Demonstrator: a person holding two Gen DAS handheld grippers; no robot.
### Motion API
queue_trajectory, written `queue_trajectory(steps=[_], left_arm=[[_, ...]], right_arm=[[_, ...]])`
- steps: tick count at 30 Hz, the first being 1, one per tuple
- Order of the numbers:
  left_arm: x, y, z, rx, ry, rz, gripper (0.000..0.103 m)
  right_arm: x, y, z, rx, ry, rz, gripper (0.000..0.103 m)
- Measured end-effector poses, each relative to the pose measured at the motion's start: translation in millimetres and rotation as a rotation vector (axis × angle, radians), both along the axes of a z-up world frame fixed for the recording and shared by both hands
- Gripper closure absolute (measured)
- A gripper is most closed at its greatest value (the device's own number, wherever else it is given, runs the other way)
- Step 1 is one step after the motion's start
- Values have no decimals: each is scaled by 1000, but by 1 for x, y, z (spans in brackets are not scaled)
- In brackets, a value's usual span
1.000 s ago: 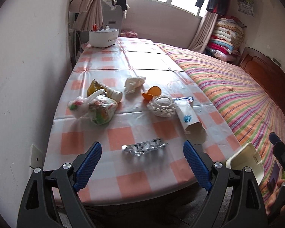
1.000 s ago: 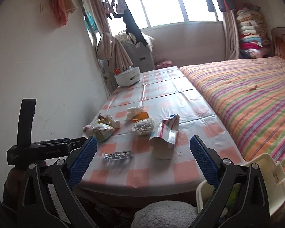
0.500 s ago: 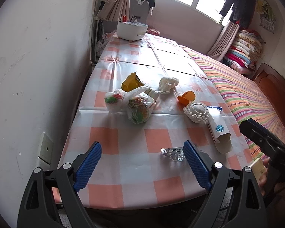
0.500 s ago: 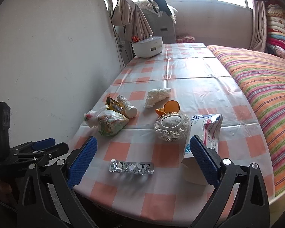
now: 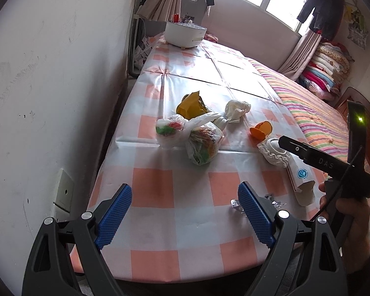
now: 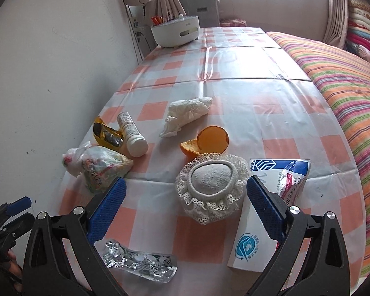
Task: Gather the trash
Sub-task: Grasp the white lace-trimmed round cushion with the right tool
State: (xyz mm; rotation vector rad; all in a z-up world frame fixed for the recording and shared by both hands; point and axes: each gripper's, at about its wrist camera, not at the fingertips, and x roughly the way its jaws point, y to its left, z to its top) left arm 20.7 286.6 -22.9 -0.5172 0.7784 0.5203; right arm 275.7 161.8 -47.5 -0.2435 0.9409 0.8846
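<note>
Trash lies on a checked tablecloth (image 6: 259, 103): a foil blister pack (image 6: 140, 262), a torn paper box (image 6: 264, 222), a lacy white cover (image 6: 212, 185), orange peel (image 6: 204, 140), a crumpled tissue (image 6: 187, 113), a white bottle (image 6: 133, 134), a yellow wrapper (image 6: 106, 135) and knotted plastic bags (image 6: 98, 166). My right gripper (image 6: 183, 212) is open, low over the near edge, with the lacy cover between its fingers. My left gripper (image 5: 183, 219) is open above the near left part of the tablecloth (image 5: 175, 212), short of the bags (image 5: 202, 140).
A white round appliance (image 6: 175, 30) stands at the table's far end. A wall (image 5: 49, 74) runs along the left side. A striped bed (image 6: 345, 86) lies to the right. The right gripper's body (image 5: 333, 167) shows in the left wrist view.
Both grippers have moved forward and lower toward the table. The left one swung left toward the wall side; the right one closed in on the lacy cover and box.
</note>
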Motion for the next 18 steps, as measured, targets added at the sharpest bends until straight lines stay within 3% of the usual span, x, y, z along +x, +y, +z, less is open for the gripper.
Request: queue_trajectory(steps=[13,15,17,18], left_arm=[[12,4,-9,-19,20,-22,18],[12,6,-9,-24,21,-18,18],[12,7,-10,-29,24,-16,18],[11,7,-11,-31,25,-13,18]], right_arm=[[15,22,-24,-128,-31,32,8],[13,27,-28,-150,-39,48,15],[11,29,-31,-170,-50,59,33],[12,30,-33,-183,-44,56,36]])
